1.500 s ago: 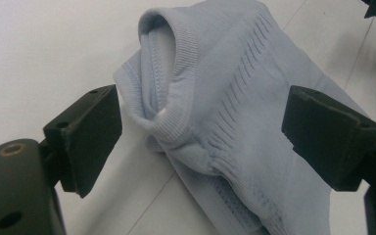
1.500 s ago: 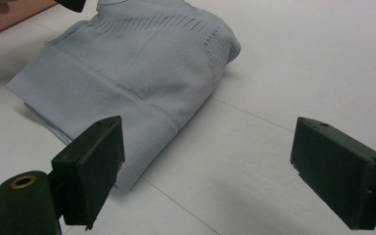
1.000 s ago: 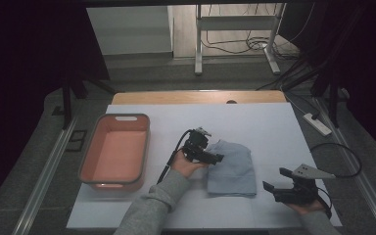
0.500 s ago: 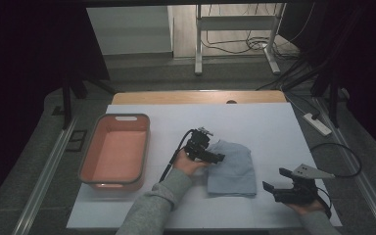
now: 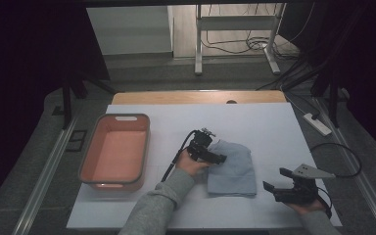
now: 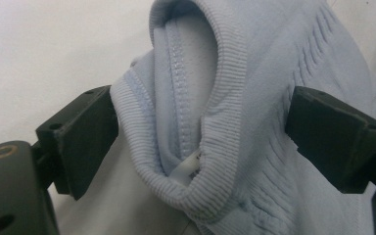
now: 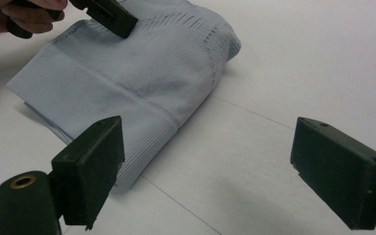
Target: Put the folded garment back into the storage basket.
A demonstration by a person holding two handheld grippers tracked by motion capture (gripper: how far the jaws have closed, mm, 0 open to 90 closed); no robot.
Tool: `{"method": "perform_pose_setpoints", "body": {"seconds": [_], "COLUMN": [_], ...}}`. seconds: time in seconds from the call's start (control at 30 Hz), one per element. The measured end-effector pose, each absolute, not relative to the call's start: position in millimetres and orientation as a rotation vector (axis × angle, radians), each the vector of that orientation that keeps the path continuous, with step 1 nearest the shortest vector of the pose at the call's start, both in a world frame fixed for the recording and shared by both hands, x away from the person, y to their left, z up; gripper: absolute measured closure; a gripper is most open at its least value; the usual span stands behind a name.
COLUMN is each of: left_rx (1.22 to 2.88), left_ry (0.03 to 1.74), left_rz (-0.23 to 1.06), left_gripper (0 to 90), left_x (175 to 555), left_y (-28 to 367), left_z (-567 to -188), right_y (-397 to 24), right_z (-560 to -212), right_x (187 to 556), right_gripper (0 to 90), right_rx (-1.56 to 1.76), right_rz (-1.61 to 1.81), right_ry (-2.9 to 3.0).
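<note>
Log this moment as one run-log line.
left claw: open, straddling folded blue garment collar | right claw: open, apart | pink tub: empty

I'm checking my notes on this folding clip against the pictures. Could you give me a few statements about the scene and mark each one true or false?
1. The left gripper has its jaws spread open around the ribbed collar of the light blue garment. True.
2. The right gripper is shut on the garment's hem. False: its jaws stand open over the white table cover, beside the garment and apart from it.
3. The garment lies inside the pink tub. False: it lies folded on the table cover, to the right of the tub.
4. The pink tub has nothing in it. True, as far as the high view shows.
</note>
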State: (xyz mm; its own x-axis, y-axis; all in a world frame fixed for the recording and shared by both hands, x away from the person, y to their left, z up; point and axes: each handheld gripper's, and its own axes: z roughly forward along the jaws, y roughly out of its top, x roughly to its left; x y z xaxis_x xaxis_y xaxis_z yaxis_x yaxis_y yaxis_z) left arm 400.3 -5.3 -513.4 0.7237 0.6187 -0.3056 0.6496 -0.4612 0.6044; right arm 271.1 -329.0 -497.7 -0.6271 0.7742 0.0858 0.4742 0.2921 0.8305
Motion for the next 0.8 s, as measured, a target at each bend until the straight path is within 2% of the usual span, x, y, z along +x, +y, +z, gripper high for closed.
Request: {"method": "perform_pose_setpoints", "body": {"seconds": [0.57, 0.73, 0.8], "left_rx": [2.222, 2.215, 2.213], "left_ry": [0.932, 0.925, 0.910], "left_rz": [-0.054, -0.081, -0.087], "left_gripper": [7.5, 8.2, 11.2], "left_x": [403, 405, 404], "left_y": [-12, -11, -11], "left_z": [-524, -526, -526], "right_y": [-328, -328, -328], "right_z": [-499, -499, -499], "right_x": [272, 272, 272], "right_gripper": [13.2, 13.2, 13.3], "right_rx": [1.127, 1.129, 1.131], "right_rz": [1.252, 1.252, 1.249], "right_ry": [2.243, 2.245, 2.246]}}
